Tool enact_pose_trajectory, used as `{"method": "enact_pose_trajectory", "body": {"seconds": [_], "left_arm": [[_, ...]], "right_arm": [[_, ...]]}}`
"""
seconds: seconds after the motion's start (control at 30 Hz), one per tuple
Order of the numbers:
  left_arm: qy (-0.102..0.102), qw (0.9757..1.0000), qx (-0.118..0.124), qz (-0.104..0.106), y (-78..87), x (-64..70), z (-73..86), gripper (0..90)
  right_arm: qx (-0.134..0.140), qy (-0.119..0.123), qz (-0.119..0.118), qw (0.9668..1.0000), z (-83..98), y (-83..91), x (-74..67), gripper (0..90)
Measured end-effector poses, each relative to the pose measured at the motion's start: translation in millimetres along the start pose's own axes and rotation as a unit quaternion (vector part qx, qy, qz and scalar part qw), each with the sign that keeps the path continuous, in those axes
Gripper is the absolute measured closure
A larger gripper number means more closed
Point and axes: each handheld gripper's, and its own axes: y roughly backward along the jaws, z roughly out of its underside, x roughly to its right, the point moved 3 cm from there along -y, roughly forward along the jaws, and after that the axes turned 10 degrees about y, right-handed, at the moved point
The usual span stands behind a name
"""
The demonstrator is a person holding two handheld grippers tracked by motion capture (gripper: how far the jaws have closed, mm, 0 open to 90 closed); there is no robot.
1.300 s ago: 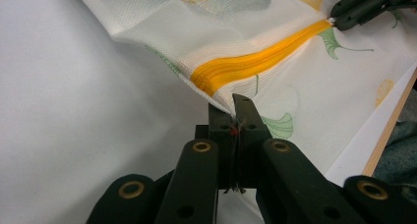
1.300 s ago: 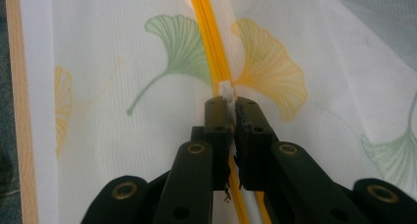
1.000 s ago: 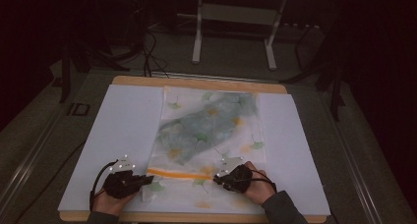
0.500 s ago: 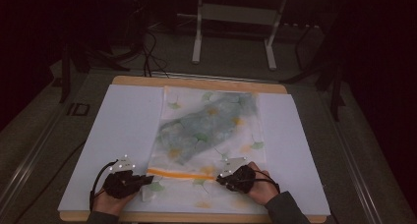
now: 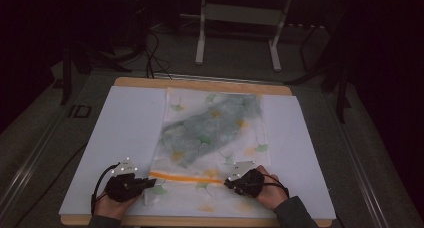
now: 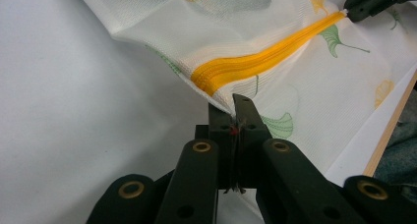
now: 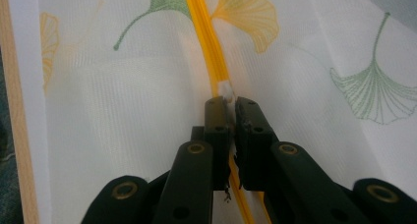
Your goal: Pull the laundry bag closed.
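No writing legible anywhere. One white mesh bag (image 5: 212, 138), printed with green and orange ginkgo leaves, one orange zipper (image 5: 187, 178) across its near end, lies flat mid-desk (image 5: 125, 133) on a white sheet. Left claw (image 5: 150, 182) clenched on the bag's edge by the zipper end; right claw (image 5: 227, 182) clenched on the white zipper pull (image 7: 227, 90).

White mesh bag (image 5: 215, 138), green and orange leaves, orange zipper (image 5: 187, 178)

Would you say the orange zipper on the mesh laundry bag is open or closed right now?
Closed, as far as visible: the zipper runs as one unbroken orange band, with the right claw pinching its white pull.
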Motion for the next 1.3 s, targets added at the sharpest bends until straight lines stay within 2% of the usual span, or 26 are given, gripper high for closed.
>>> {"method": "enact_pose_trajectory", "body": {"seconds": [0.27, 1.3], "left_arm": [[-0.001, 1.0000, 0.000, -0.001, 0.1, -0.1, 0.0, 88.7], [0.002, 1.0000, -0.001, -0.001, 0.0, -1.0, 0.2, 88.7]], "right_arm": [[-0.007, -0.004, 0.002, 1.0000, 5.4, 4.2, 0.4, 85.0], [-0.007, -0.023, 0.008, 0.9997, 33.4, 23.7, 4.3, 85.0]]}}
